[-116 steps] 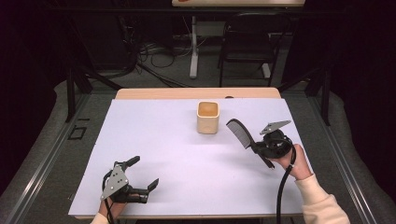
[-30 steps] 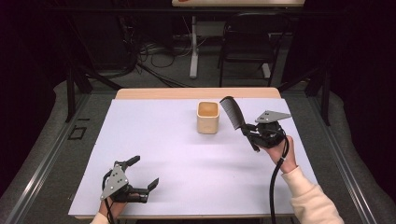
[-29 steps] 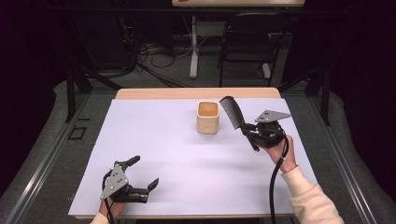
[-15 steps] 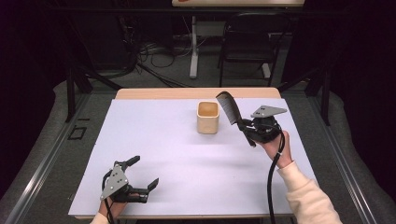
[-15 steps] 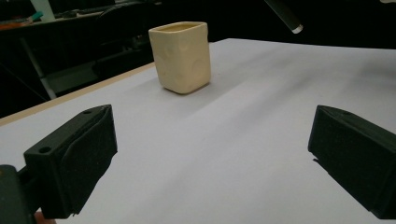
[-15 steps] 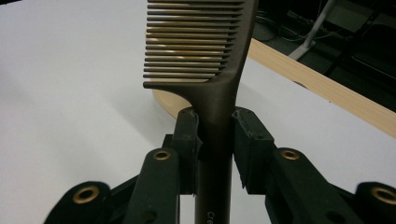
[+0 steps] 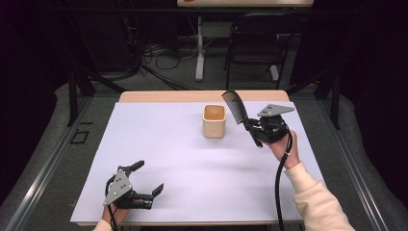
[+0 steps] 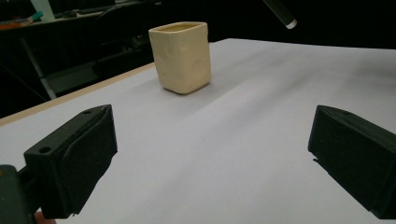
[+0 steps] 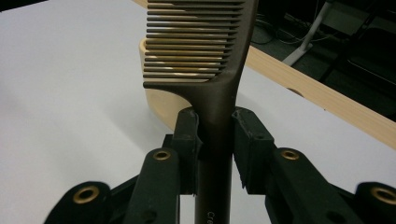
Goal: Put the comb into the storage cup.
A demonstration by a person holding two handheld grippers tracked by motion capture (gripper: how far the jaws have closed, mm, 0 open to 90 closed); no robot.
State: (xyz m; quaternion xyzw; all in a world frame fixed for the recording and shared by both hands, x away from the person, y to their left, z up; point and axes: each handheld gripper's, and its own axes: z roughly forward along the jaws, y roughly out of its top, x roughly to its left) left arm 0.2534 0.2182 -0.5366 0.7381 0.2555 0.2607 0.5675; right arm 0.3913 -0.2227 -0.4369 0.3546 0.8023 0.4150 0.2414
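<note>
Dark brown plastic, thin and stiff by the look of it, makes up the comb [image 7: 236,107], which in the high view stands tilted in the air above the worktop [image 7: 159,139], just right of the cream cup [image 7: 214,121], pinched by its handle in the right tongs [image 7: 251,130]; the left tongs [image 7: 144,179] rest spread and empty near the worktop's front edge. In the left gripper view the jaws stand wide apart with bare white worktop between them, the cup [image 8: 180,56] farther off and the tip of the comb's handle [image 8: 281,11] at the top edge. In the right gripper view the pads [image 9: 188,135] clamp the comb [image 9: 215,70] just below its teeth. I judge it light and smooth, liable to swivel in the grip, with fine teeth better left unsqueezed; the handle is the sound hold.
</note>
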